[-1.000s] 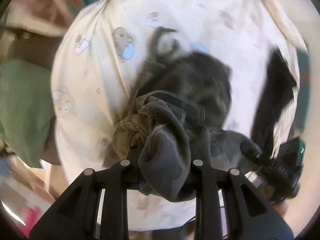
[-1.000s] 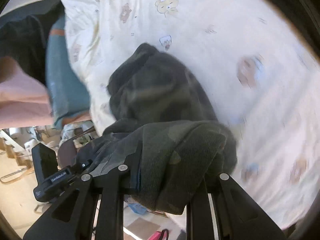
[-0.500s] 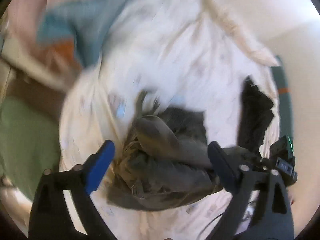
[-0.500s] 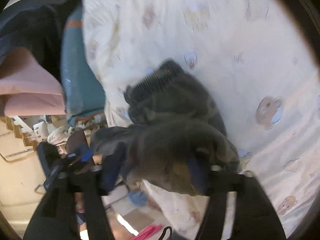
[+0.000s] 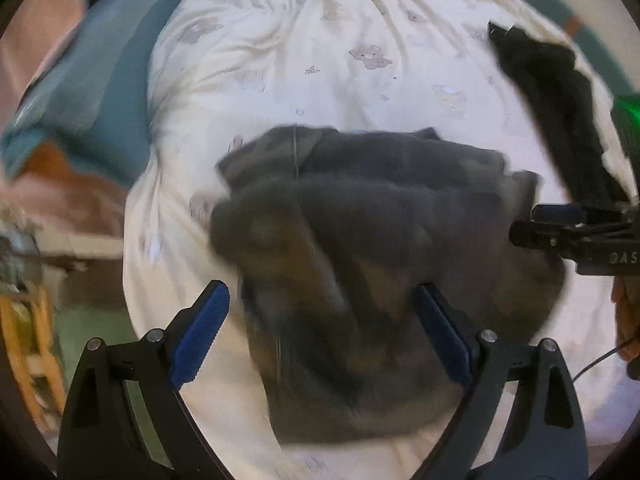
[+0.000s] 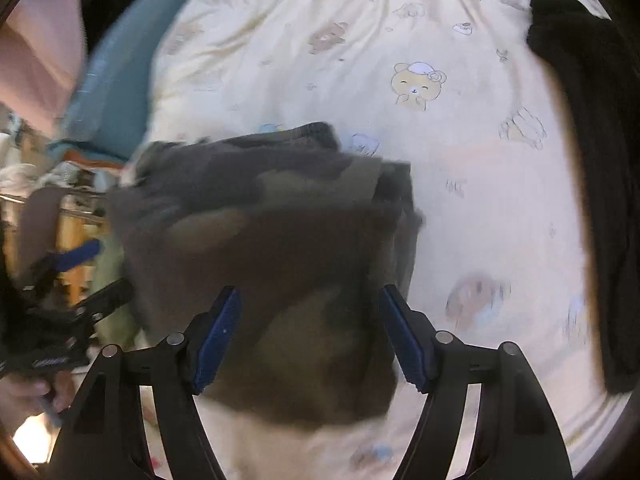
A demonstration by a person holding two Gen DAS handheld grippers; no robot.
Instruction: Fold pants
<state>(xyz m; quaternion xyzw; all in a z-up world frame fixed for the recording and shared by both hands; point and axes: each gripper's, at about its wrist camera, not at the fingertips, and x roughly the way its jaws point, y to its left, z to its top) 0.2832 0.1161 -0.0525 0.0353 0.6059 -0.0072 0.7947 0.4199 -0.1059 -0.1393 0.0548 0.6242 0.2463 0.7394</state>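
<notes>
The dark grey-green pants [image 5: 372, 248] lie in a folded bundle on the cream bear-print bed sheet [image 5: 320, 60]. My left gripper [image 5: 322, 320] is open and empty, its blue pads wide apart just above the bundle's near edge. In the right wrist view the pants [image 6: 272, 232] fill the middle, and my right gripper [image 6: 310, 320] is open and empty over them. The right gripper also shows at the right edge of the left wrist view [image 5: 580, 232]. Both views are blurred by motion.
A black garment [image 5: 560, 112] lies on the sheet at the right; it also shows in the right wrist view [image 6: 592, 160]. A teal pillow or blanket [image 5: 100, 92] sits at the left bed edge. Wooden furniture [image 5: 24, 340] stands beyond the bed's left side.
Both grippers were shut on the pants a second ago. They opened, let the pants drop onto the sheet, and pulled back above the bundle.
</notes>
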